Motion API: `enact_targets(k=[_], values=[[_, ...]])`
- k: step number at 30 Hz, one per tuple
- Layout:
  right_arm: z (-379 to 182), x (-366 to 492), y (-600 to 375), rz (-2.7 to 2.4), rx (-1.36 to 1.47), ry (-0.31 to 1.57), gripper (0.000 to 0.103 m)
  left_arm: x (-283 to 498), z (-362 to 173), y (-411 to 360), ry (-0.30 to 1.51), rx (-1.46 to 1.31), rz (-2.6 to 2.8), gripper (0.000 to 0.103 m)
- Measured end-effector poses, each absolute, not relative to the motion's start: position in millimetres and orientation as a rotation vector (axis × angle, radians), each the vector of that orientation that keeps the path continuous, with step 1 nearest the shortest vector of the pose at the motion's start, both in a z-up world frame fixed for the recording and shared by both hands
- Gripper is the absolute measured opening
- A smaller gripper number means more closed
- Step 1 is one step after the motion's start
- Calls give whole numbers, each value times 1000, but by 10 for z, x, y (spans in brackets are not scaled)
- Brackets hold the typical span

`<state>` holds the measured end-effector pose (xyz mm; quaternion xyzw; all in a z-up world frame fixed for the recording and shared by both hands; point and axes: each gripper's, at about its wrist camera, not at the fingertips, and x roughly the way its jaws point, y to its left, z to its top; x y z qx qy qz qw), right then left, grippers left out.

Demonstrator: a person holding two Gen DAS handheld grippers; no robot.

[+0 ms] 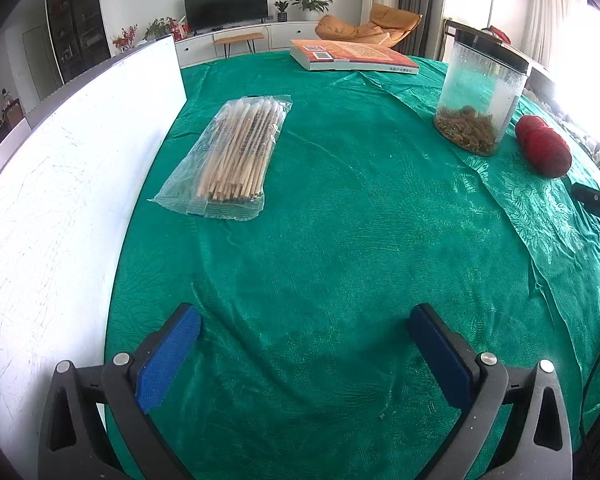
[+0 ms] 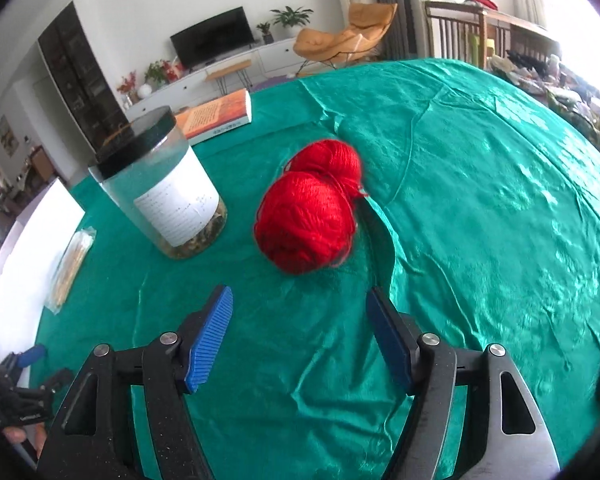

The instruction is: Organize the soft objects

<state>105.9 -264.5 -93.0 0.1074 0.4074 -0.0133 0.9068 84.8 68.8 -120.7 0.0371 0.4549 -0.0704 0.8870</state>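
Note:
A red ball of yarn point(image 2: 312, 212) lies on the green tablecloth point(image 2: 480, 220), a short way ahead of my right gripper point(image 2: 300, 300). That gripper is open, its blue pads apart with only cloth between them. In the left wrist view the same yarn point(image 1: 544, 146) sits at the far right, beside a clear jar. My left gripper point(image 1: 306, 320) is open over bare cloth, far from the yarn. A white board point(image 1: 60, 200) stands along the left side.
A clear jar with a dark lid point(image 2: 164, 184) stands left of the yarn. A plastic bag of wooden sticks point(image 1: 232, 156) lies near the white board. An orange book point(image 1: 352, 56) rests at the far edge. The left gripper point(image 2: 28, 360) shows at lower left of the right wrist view.

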Motion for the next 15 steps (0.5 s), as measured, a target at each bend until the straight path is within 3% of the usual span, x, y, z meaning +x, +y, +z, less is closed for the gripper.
enact_targets(k=[15], values=[[-1123, 1157, -2602, -157, 81, 896, 76, 849, -1207, 687, 945, 77, -146, 103]])
